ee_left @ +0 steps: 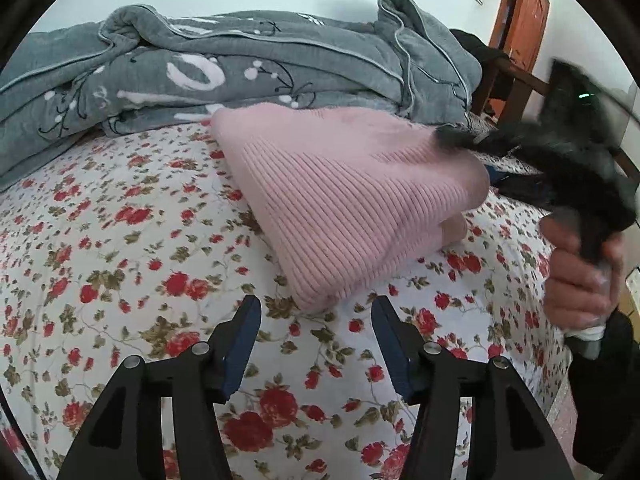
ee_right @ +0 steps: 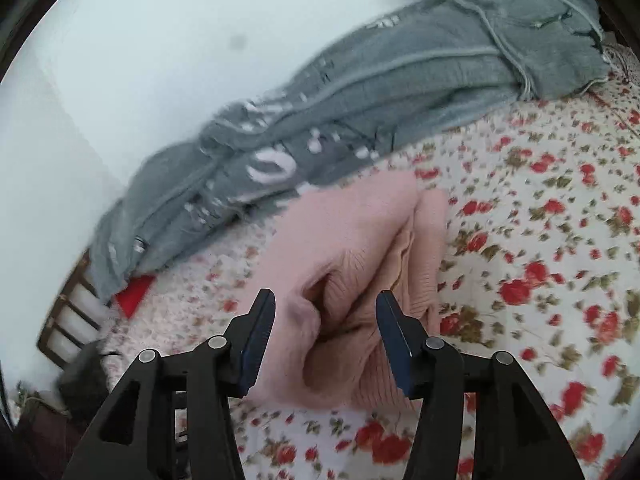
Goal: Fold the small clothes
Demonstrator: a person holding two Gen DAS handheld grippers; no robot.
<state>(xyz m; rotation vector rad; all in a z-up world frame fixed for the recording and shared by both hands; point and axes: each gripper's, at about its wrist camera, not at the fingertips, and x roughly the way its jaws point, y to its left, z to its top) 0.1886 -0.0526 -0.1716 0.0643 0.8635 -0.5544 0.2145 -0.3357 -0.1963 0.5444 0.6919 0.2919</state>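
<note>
A pink ribbed knit garment [ee_left: 344, 200] lies folded in a thick stack on the flowered bed sheet [ee_left: 120, 280]. My left gripper [ee_left: 316, 312] is open and empty, just in front of the garment's near corner, not touching it. My right gripper [ee_right: 326, 312] is open, its jaws either side of the garment's folded open end [ee_right: 352, 280], above it. In the left wrist view the right gripper [ee_left: 452, 136] is a motion-blurred dark shape at the garment's far right edge, held by a hand [ee_left: 580, 280].
A rumpled grey blanket [ee_left: 240, 64] with white and black flower print lies along the back of the bed against the white wall. A wooden bed frame [ee_left: 516, 84] and orange door [ee_left: 524, 8] stand at the right. Something red [ee_right: 134, 294] lies near the blanket's end.
</note>
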